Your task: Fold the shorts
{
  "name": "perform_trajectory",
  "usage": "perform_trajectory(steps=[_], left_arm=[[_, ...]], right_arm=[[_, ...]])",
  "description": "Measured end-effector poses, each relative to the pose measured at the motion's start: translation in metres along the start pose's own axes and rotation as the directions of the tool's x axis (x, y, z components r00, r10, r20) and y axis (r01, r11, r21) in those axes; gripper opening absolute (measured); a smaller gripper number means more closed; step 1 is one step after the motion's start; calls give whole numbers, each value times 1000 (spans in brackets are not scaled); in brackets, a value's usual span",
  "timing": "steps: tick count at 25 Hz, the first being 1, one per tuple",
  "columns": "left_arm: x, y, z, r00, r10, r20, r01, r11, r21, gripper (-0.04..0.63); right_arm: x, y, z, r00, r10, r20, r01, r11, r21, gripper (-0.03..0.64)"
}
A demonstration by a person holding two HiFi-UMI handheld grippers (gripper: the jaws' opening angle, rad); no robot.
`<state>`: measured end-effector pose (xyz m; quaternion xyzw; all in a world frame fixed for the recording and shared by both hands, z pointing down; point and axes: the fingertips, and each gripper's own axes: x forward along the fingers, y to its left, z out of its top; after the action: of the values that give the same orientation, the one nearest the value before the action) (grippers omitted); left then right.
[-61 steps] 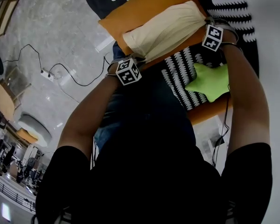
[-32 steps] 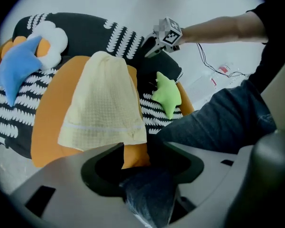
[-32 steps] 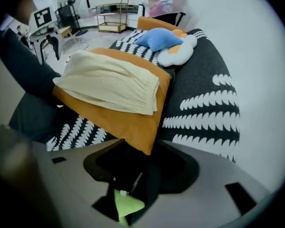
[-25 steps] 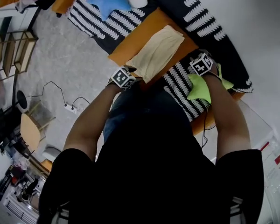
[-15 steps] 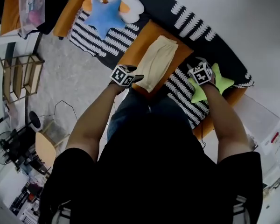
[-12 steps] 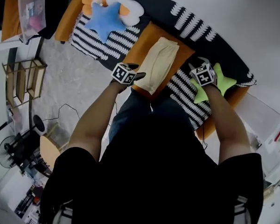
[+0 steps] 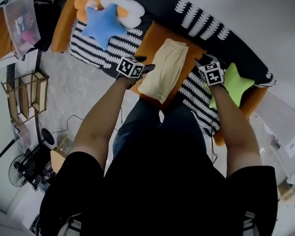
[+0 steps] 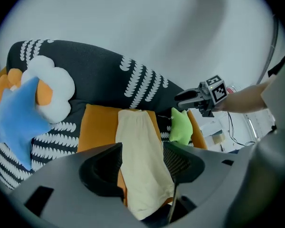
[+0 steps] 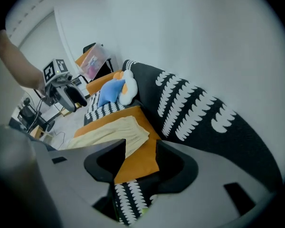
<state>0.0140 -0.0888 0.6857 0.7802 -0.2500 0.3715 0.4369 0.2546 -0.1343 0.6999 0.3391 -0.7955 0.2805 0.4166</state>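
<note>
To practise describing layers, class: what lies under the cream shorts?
An orange cushion lies under the shorts, with bare orange showing on both sides. The cushion rests on a black-and-white sofa. The cushion's middle cannot be seen, because the shorts cover it.

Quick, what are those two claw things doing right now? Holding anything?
Left gripper: open, holding nothing.
Right gripper: open, holding nothing.

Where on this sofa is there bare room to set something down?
Striped seat is bare between the blue star pillow and the orange cushion, and narrowly between that cushion and the green star pillow. Orange shows free left of the shorts. The pillow end is crowded.
</note>
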Motion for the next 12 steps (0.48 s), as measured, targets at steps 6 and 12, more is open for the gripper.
perform_trajectory(steps=[6,12], left_arm=[[36,29,26,1000,24,11,-25,996,80,271],[82,45,56,999,-39,9,38,994,100,270]], right_arm=[[47,-6,8,1000,19,23,-22,993,119,213],[96,-9,2,996,76,37,-82,982,172,224]])
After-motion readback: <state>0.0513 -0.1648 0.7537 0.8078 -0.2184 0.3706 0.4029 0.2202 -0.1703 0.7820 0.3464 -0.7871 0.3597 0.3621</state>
